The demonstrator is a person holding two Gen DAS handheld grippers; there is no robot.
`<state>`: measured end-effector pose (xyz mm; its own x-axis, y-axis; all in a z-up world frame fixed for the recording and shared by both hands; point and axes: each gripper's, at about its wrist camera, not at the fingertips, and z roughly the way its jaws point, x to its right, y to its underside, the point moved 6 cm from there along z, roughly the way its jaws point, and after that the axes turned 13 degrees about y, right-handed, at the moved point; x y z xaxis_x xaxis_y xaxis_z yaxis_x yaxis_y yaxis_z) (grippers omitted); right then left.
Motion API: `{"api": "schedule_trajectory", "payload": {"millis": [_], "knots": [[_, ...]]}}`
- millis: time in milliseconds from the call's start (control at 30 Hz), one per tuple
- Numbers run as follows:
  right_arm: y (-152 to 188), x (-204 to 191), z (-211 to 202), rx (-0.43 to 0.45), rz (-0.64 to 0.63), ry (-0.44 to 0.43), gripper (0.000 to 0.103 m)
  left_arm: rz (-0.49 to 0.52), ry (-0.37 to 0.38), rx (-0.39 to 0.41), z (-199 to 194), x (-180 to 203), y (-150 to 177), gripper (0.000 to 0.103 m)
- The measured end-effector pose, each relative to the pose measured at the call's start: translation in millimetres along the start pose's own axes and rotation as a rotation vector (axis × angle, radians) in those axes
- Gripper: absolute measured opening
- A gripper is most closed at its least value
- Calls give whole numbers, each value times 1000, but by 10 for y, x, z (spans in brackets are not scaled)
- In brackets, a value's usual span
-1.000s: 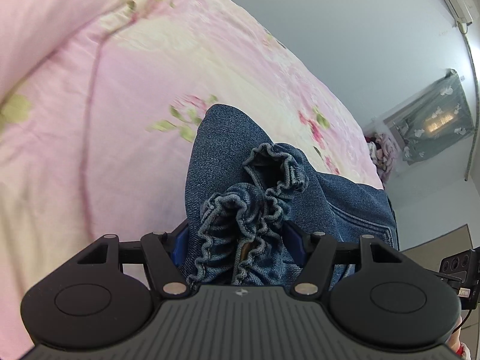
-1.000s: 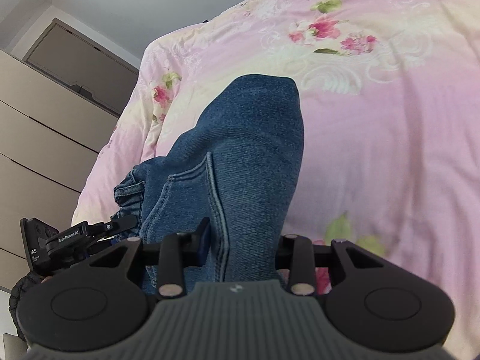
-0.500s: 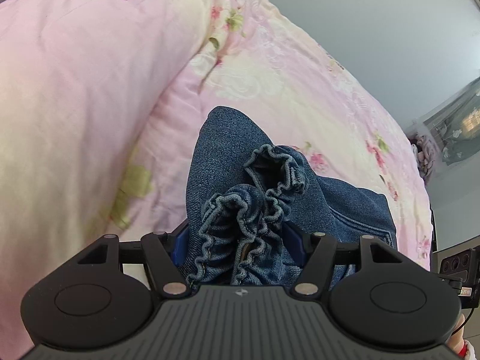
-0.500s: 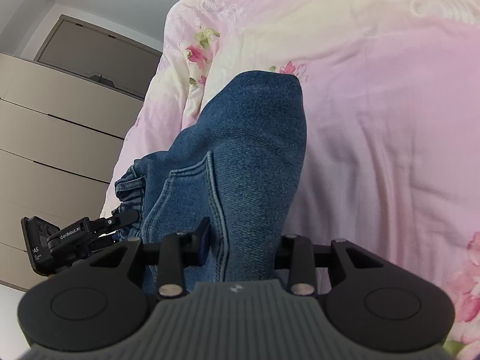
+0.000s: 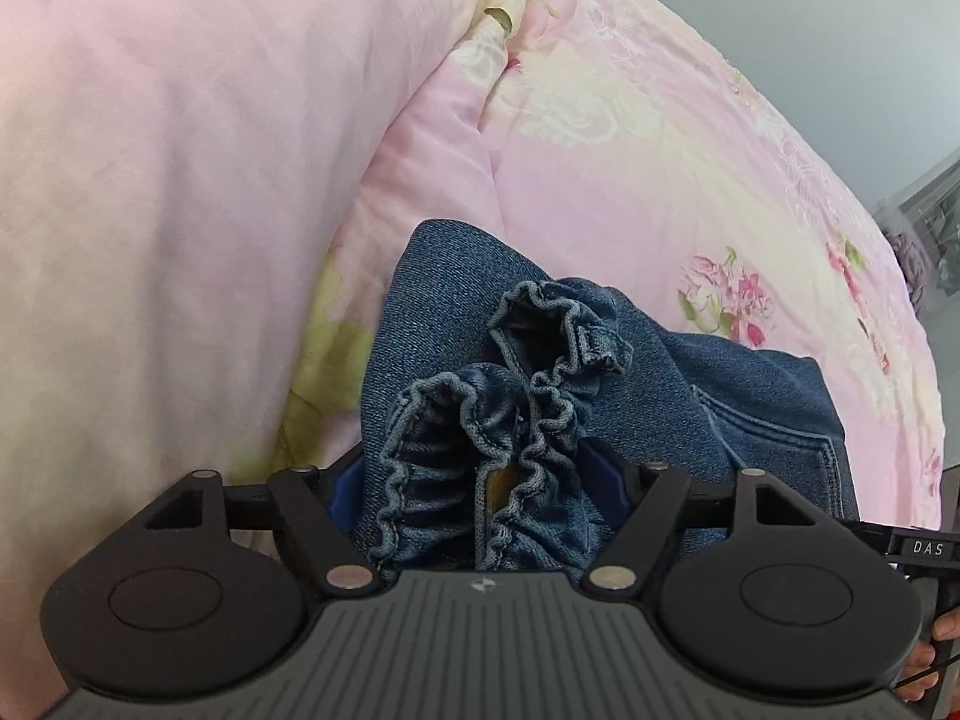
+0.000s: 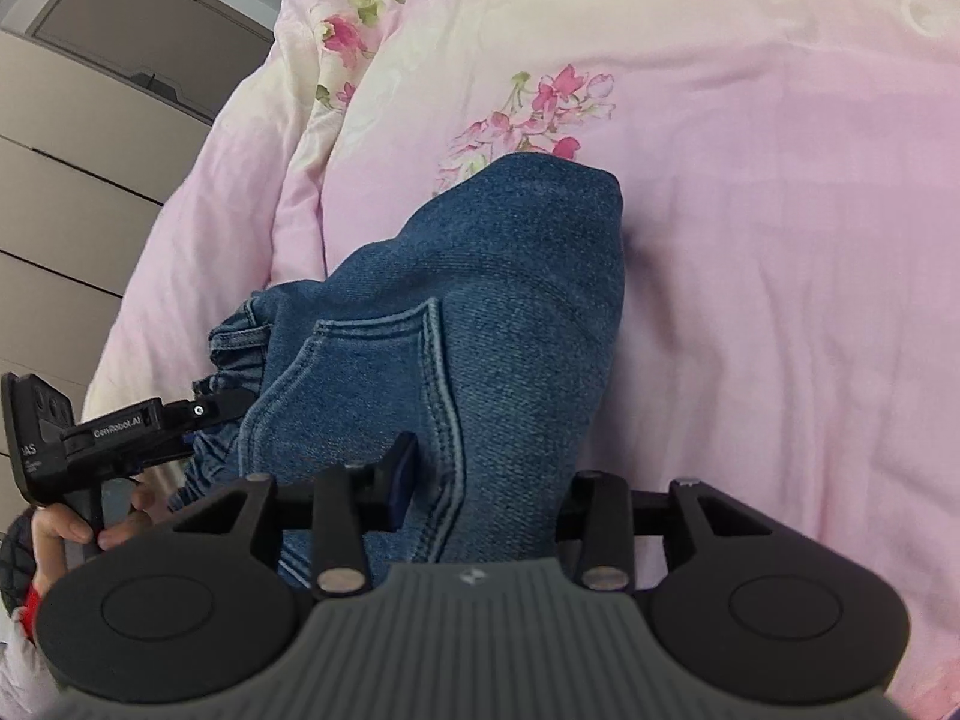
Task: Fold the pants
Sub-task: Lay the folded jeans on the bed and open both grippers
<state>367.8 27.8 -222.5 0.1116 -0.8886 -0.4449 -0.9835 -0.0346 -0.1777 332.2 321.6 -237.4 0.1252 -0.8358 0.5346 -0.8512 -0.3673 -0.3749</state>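
Both my left hand-held gripper [image 5: 480,480] and right hand-held gripper [image 6: 486,480] pinch the already doubled pants [image 6: 510,300] above the bed [image 6: 780,240], folded end hanging toward 12 o'clock; laying flat remains.

Pants [image 5: 690,396] are rough blue denim; quilt [image 5: 630,138] soft matt cotton; gripper housings matt black plastic

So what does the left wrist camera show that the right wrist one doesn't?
Left only: the gathered elastic waistband bunched in the left gripper, and a grey wall.

Right only: the wardrobe, and the person's hand holding the other gripper.

Both: the jeans with a stitched pocket, clamped in each gripper, right gripper included, over the pink floral quilt.
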Motion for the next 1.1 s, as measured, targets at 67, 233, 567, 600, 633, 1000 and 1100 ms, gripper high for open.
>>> {"api": "schedule_trajectory", "payload": {"millis": [67,233,567,600,633,1000,1100], "knots": [[23,28,-2,-2,-9,27,47,25,-25,6,-3,38,21,88],[-9,-16,-115,29,-88,145,69,67,-90,40,-155,202,41,92],[179,-157,-885,150,-239,249,71,366,-305,161,-781,1065,228,89],[211,-206,-985,171,-260,255,71,381,-309,171,-841,1165,263,89],[244,-242,-1078,191,-280,264,71,387,-316,184,-902,1254,302,89],[882,-567,-2379,528,-473,251,84,451,-274,374,-1456,2192,961,89],[1155,-608,-2641,607,-497,225,89,471,-279,408,-1522,2372,1227,89]]}}
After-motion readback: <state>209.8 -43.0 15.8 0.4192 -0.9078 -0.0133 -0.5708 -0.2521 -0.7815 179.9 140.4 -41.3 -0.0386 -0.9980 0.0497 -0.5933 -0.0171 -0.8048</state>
